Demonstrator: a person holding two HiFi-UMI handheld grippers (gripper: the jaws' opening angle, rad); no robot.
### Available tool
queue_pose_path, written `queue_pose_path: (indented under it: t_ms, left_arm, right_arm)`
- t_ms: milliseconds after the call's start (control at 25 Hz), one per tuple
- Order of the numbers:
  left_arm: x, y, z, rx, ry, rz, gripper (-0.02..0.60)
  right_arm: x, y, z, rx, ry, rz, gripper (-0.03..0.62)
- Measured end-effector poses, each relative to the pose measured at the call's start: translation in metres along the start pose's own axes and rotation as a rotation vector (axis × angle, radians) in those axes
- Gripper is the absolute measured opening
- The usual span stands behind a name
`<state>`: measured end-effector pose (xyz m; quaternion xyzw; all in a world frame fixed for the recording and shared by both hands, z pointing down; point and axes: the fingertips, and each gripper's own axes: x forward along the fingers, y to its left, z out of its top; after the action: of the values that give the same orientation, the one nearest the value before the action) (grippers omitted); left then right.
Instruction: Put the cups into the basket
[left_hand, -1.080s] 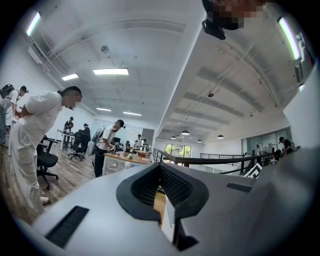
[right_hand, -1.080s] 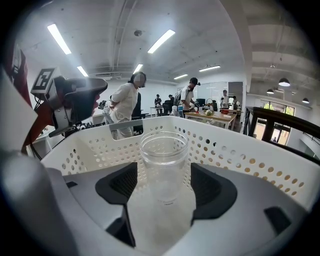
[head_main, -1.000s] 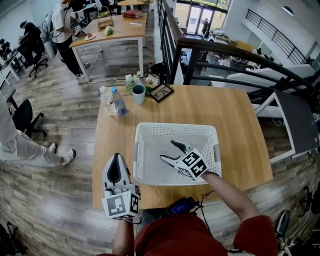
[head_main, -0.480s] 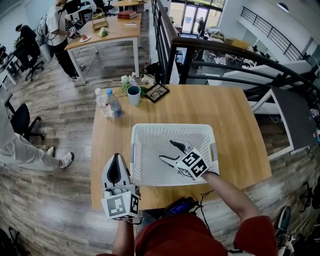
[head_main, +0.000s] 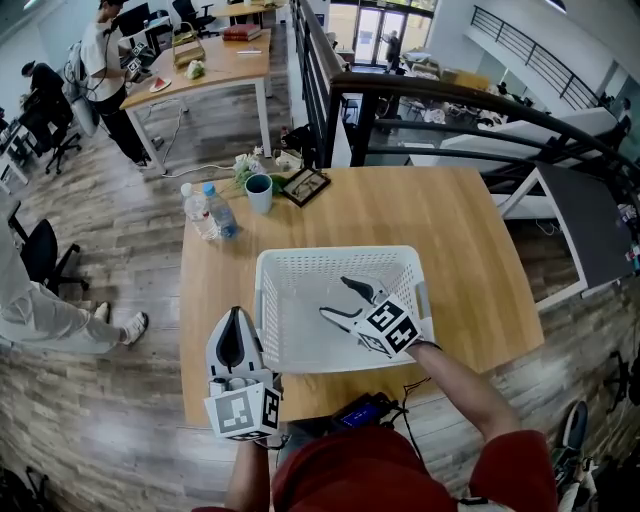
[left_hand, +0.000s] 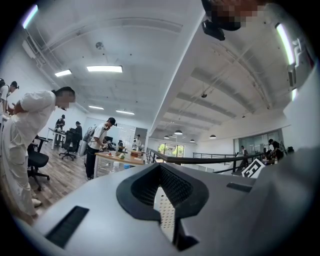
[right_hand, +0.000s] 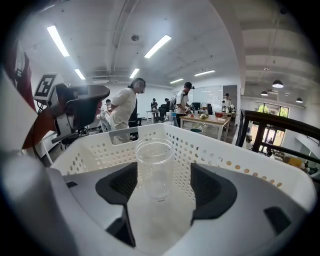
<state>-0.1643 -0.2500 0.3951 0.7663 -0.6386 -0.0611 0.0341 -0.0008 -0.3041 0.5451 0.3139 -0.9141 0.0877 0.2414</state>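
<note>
Only the view shifted; clear cup (right_hand: 155, 167) stands upright in basket (right_hand: 235, 162).

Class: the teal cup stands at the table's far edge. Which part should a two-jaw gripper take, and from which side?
Probably the round side wall of the teal cup, jaws across it, coming from the near side: it stands upright, with bottles at its left, a picture frame at its right, flowers behind.

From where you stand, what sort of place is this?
Probably an open-plan office or workshop on an upper level: a black railing borders the wooden table, a person stands at a desk beyond, and an office chair sits on the plank floor.
</note>
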Motion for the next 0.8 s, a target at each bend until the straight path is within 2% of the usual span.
queue_pose_path:
  t_ms: [800]
  left_arm:
    - [0.015, -0.02, 0.005, 0.012, -0.001, -0.054, 0.0]
  right_arm:
    - [-0.032, -0.009, 0.032, 0.064, -0.175, -0.07, 0.31]
